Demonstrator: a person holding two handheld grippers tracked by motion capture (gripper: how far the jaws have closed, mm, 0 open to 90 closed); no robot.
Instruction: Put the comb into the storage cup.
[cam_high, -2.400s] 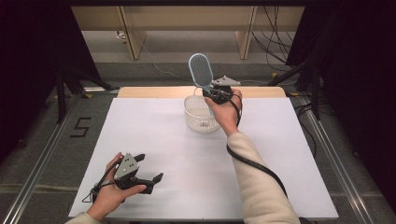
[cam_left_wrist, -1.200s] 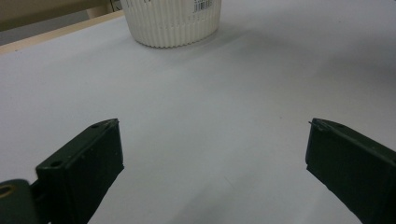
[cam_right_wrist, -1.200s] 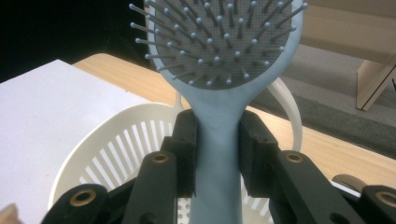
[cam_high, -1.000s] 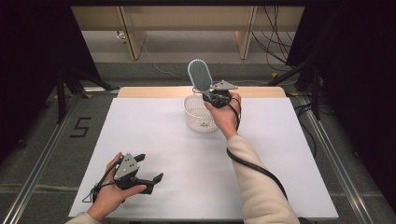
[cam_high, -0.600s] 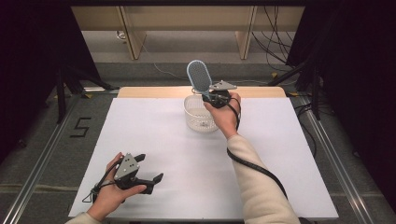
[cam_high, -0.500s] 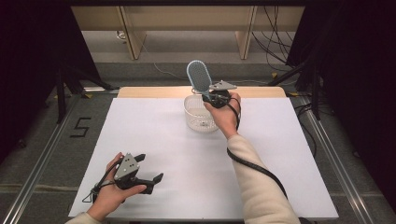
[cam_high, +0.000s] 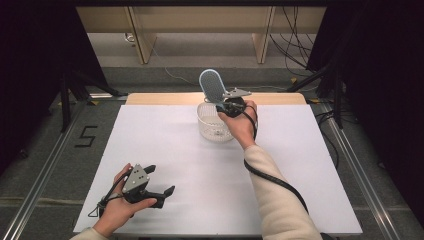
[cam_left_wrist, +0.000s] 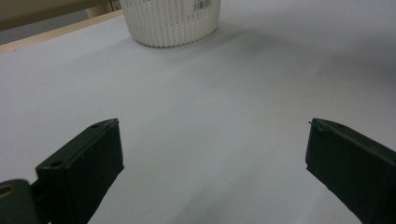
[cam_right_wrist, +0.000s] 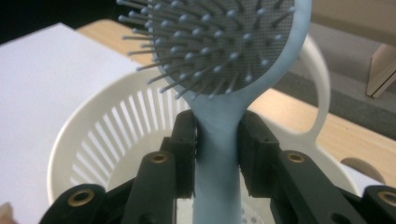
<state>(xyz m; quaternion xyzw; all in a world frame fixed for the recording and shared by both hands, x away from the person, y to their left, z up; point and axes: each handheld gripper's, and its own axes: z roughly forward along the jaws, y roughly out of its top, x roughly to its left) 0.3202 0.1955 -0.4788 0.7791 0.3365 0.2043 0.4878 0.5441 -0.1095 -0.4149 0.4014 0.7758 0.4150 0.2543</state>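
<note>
Where the high view looks down, the right gripper (cam_high: 226, 106) holds a pale blue hairbrush (cam_high: 212, 85) upright over the white slotted basket (cam_high: 214, 129) at the far tabletop (cam_high: 165, 135) edge; the left gripper (cam_high: 159, 182) rests near, well apart.

Left gripper view: fingers (cam_left_wrist: 81, 161) spread wide, nothing between; basket (cam_left_wrist: 170, 18) far ahead.

Right gripper view: fingers (cam_right_wrist: 184, 140) pinch the brush (cam_right_wrist: 219, 46) at its neck, head above, basket (cam_right_wrist: 102, 135) below. Judged light, stiff, smooth plastic; the narrow handle grips best, bristles would slip.
</note>
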